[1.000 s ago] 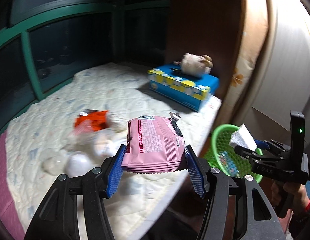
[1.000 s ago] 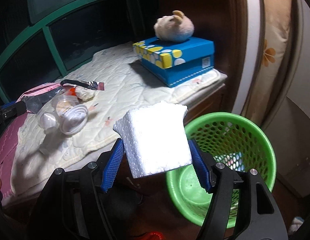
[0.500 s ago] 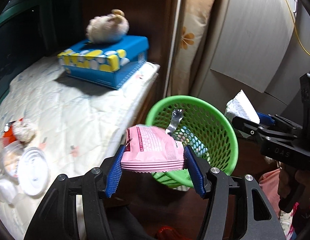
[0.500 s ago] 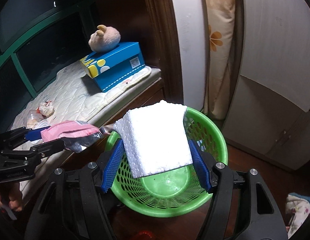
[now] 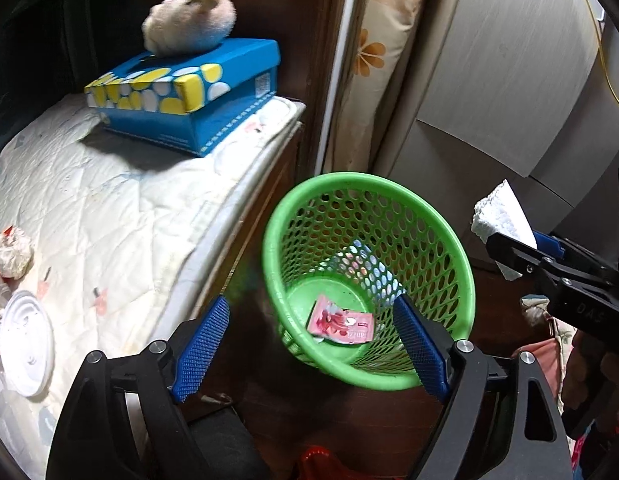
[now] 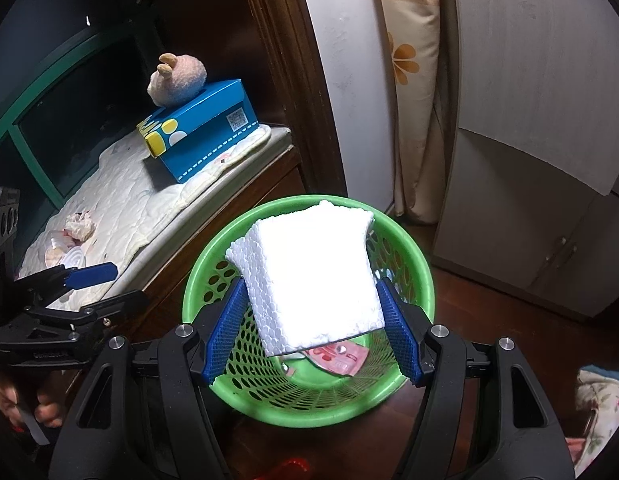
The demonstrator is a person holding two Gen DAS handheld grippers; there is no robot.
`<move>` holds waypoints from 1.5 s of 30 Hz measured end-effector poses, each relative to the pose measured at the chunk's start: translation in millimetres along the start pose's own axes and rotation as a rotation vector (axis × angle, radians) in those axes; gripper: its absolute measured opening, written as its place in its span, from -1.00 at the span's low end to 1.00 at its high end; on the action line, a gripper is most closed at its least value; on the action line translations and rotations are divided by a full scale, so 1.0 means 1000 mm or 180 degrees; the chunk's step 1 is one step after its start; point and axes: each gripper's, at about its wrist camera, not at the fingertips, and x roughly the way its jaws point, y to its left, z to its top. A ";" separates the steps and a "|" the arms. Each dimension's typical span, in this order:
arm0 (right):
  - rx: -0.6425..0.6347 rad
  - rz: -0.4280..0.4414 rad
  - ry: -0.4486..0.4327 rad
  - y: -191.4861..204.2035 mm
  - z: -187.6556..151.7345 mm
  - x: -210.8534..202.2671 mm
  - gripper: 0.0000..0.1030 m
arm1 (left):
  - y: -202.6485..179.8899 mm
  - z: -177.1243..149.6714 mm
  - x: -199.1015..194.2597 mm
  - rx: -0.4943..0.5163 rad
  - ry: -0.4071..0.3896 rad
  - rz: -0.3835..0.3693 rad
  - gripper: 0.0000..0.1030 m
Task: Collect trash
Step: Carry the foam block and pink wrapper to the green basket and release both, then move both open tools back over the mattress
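Note:
A green mesh basket (image 5: 277, 216) stands on the floor beside the padded bench. A pink snack wrapper (image 5: 340, 321) lies on its bottom; it also shows in the right wrist view (image 6: 341, 360). My left gripper (image 5: 309, 332) is open and empty above the basket's near rim. My right gripper (image 6: 311, 332) is shut on a white foam block (image 6: 313, 276) and holds it right over the basket (image 6: 421, 276). The foam block (image 5: 499, 220) shows at the right of the left wrist view.
On the quilted bench (image 5: 109, 208) lie a crumpled tissue (image 5: 9, 252), a white plastic lid (image 5: 25, 340) and cups. A blue tissue box (image 5: 189, 96) with a plush toy (image 5: 189, 24) stands at the bench's far end. A wardrobe (image 6: 549, 120) is behind the basket.
My left gripper opened and the pink wrapper dropped into the basket. My right gripper moved the foam block further over the basket.

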 end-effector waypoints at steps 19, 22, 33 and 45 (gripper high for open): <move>-0.0065 -0.0039 0.0568 0.026 -0.007 0.092 0.34 | 0.098 -0.047 -0.084 -0.0676 -0.0296 0.0503 0.60; 0.0018 -0.0048 0.0616 0.023 -0.007 0.100 0.48 | 0.113 -0.056 -0.096 -0.0786 -0.0342 0.0586 0.60; -0.0096 0.0120 0.0407 0.048 0.000 0.060 0.48 | 0.163 -0.092 -0.129 -0.1146 -0.0426 0.0853 0.61; -0.0544 0.0573 0.0185 0.133 0.016 0.028 0.59 | 0.217 -0.140 -0.164 -0.1559 -0.0478 0.1176 0.64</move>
